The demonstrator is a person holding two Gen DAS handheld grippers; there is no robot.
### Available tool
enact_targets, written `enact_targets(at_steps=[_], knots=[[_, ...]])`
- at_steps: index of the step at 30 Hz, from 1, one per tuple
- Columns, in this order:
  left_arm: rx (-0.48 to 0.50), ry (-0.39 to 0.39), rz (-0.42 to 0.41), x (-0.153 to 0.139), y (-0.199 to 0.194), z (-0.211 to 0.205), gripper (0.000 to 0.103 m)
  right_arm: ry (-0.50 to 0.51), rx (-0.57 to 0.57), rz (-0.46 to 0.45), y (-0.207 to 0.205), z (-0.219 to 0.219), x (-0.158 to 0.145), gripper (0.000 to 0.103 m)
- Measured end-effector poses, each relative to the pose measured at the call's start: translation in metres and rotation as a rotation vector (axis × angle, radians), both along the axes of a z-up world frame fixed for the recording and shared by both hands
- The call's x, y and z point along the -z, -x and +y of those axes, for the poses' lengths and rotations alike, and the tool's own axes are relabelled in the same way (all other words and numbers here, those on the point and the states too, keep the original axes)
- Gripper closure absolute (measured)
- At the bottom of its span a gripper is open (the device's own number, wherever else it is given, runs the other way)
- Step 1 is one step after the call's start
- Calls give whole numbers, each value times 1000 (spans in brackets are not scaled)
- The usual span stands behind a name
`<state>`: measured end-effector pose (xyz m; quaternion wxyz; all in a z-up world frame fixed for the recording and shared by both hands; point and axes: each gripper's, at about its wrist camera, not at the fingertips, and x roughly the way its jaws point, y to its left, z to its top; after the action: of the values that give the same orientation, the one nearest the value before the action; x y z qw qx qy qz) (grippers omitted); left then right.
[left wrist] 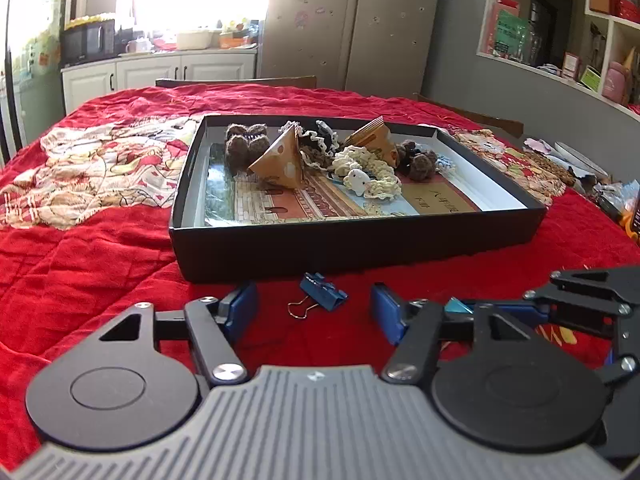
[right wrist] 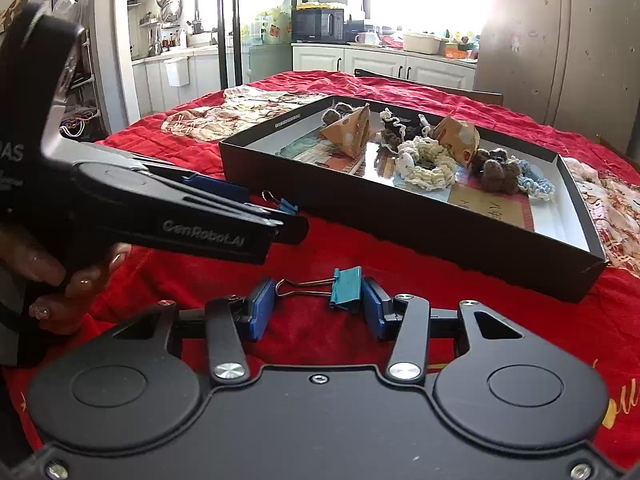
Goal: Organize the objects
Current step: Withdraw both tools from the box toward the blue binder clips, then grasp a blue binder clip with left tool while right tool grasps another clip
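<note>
A dark blue binder clip (left wrist: 322, 297) lies on the red quilt just before the black box (left wrist: 360, 248). My left gripper (left wrist: 314, 314) stands open around it, both blue pads well apart from it. In the right wrist view a teal binder clip (right wrist: 346, 289) lies between the pads of my right gripper (right wrist: 318, 312). The right pad (right wrist: 372, 304) is against the clip's body and the wire handle reaches almost to the left pad (right wrist: 262, 312); no squeeze shows. The left gripper (right wrist: 280, 216), held by a hand (right wrist: 80, 276), shows there too, with the blue clip (right wrist: 286, 205) at its tips.
The box (right wrist: 400, 220) holds crochet pieces (right wrist: 428, 164) and brown paper cones (left wrist: 280, 158). A patterned cloth (left wrist: 92, 172) lies left of it on the red quilt (left wrist: 80, 280). Small clutter (left wrist: 592, 176) sits at the table's right edge. Chairs, cabinets and a fridge stand behind.
</note>
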<state>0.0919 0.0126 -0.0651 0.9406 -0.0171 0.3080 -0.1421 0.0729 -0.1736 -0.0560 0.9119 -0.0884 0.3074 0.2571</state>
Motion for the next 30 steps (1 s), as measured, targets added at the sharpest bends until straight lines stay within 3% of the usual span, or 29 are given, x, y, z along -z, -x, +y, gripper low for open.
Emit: enact_targets(at_steps=[8, 15, 30], knots=[[-87, -39, 6, 2, -2, -13, 40, -10, 21, 13, 4, -17, -1, 58], [-119, -87, -2, 2, -2, -19, 65, -27, 36, 18, 5, -27, -2, 58], [-84, -65, 5, -1, 5, -15, 66, -26, 54, 7, 7, -32, -6, 58]])
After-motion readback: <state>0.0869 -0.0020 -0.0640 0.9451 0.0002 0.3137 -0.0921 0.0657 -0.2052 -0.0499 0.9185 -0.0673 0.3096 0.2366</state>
